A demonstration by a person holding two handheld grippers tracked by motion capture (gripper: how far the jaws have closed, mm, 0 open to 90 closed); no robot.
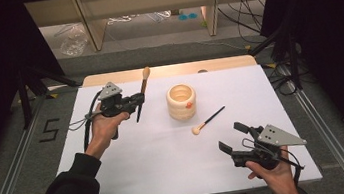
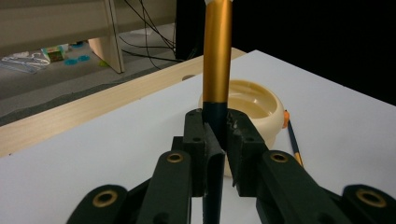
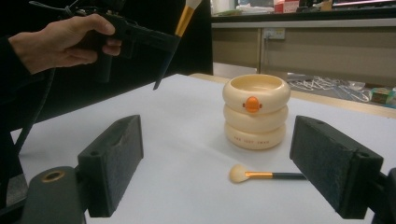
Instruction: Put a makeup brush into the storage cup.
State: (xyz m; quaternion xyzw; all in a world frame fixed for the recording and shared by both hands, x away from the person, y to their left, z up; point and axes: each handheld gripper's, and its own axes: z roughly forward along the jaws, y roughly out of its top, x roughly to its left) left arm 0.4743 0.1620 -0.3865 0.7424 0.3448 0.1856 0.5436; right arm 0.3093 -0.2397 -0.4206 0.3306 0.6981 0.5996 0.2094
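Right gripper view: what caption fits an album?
Open right hand-held gripper faces a brush lying before a cream holder.

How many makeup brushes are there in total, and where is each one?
2. One brush is clamped in the left claw, above the table; the other brush lies beside the cream holder.

A cream ringed plastic pot [image 1: 181, 101] stands on the white table sheet [image 1: 157, 154], slightly far of its middle. A dark-handled makeup brush with a pale tip [image 1: 208, 121] lies flat on the sheet just near and right of the pot. Left of the pot, the left gripper [image 1: 137, 100] holds a second gold-banded brush [image 1: 141, 92] above the sheet. The right gripper [image 1: 231, 138] hovers at the near right, the lying brush between it and the pot.
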